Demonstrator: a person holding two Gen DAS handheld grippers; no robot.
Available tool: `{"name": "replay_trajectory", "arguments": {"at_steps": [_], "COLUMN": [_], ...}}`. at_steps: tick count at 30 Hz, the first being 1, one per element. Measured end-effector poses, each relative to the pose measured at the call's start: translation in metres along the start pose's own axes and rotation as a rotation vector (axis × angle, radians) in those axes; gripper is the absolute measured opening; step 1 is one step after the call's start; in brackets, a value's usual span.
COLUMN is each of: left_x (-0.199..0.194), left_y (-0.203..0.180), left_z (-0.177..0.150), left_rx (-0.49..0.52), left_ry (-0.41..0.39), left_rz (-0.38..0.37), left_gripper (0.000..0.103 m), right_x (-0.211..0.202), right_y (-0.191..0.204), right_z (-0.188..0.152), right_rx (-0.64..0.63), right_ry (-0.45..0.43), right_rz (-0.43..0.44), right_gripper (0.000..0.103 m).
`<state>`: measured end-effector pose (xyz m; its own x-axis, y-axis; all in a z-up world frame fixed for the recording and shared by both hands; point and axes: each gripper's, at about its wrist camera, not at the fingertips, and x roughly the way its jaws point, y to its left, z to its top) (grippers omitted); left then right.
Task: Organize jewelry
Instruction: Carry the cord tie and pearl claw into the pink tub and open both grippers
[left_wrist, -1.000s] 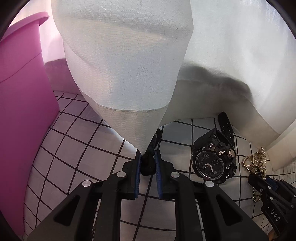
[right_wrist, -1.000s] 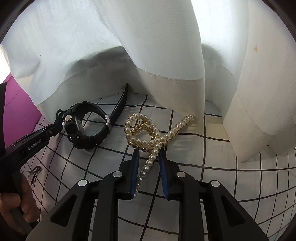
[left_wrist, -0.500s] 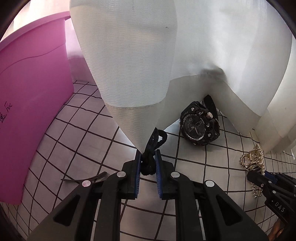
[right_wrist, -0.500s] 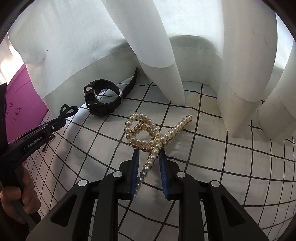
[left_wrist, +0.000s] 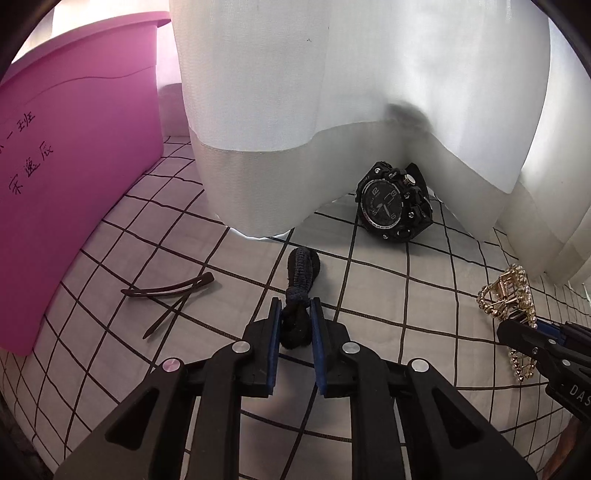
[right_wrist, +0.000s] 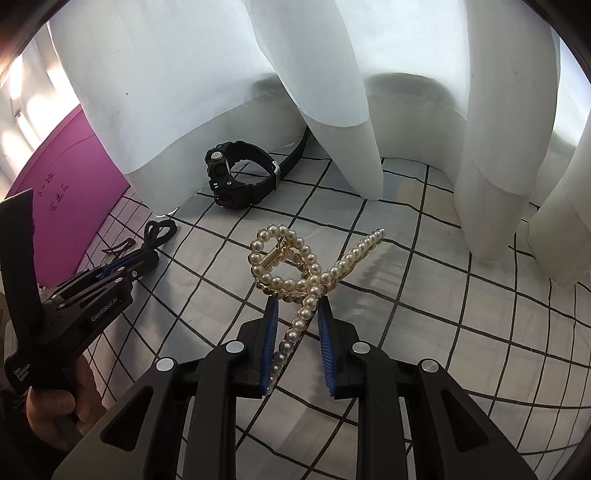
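My left gripper (left_wrist: 295, 306) is shut on a black hair tie (left_wrist: 301, 291) and holds it over the checked cloth; it also shows in the right wrist view (right_wrist: 149, 258) with the hair tie (right_wrist: 159, 232). My right gripper (right_wrist: 297, 306) is shut on a pearl hair claw (right_wrist: 295, 266), lifted above the cloth; the claw shows at the right of the left wrist view (left_wrist: 508, 299). A black sport watch (left_wrist: 393, 203) lies by the curtain hem, also seen in the right wrist view (right_wrist: 236, 181). A dark hair clip (left_wrist: 166, 299) lies on the cloth to the left.
A pink bin (left_wrist: 74, 166) with handwritten characters stands at the left, also in the right wrist view (right_wrist: 70, 195). White curtain folds (left_wrist: 332, 110) hang down to the checked cloth (left_wrist: 406, 302) at the back.
Both grippers have pulled back and risen from the curtain with their items. The watch now looks farther off, and the hair clip and more of the pink bin have come into view.
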<state>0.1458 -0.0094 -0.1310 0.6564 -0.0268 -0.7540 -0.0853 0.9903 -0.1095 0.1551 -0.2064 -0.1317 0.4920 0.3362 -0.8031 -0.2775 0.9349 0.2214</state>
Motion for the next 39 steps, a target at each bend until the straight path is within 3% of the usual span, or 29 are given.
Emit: {"name": "replay_trajectory", "arguments": {"at_steps": [7, 11, 22, 26, 32, 39], "left_x": [-0.048, -0.085, -0.188, -0.213, -0.237, -0.237], "left_y": [0.005, 0.007, 0.046, 0.077, 0.142, 0.23], "left_z": [0.009, 0.014, 0.023, 0.031, 0.051, 0.085], "left_rx": [-0.052, -0.072, -0.176, -0.2, -0.222, -0.236], "left_ry": [-0.036, -0.039, -0.158, -0.188, -0.213, -0.224], "left_rz": [0.002, 0.047, 0.171, 0.2, 0.187, 0.2], "left_gripper": [0.015, 0.015, 0.015, 0.015, 0.015, 0.015], "right_x": [-0.036, -0.058, -0.1, -0.113, -0.123, -0.101], "right_y": [0.015, 0.029, 0.094, 0.131, 0.194, 0.276], "right_z": [0.011, 0.022, 0.052, 0.062, 0.089, 0.13], "right_rx": [-0.061, -0.112, -0.294, -0.319, -0.324, -0.331], "right_ry": [-0.03, -0.054, -0.132, -0.164, -0.233, -0.251], "right_rz": [0.072, 0.128, 0.294, 0.32, 0.329, 0.362], "right_gripper": [0.021, 0.021, 0.021, 0.021, 0.021, 0.021]}}
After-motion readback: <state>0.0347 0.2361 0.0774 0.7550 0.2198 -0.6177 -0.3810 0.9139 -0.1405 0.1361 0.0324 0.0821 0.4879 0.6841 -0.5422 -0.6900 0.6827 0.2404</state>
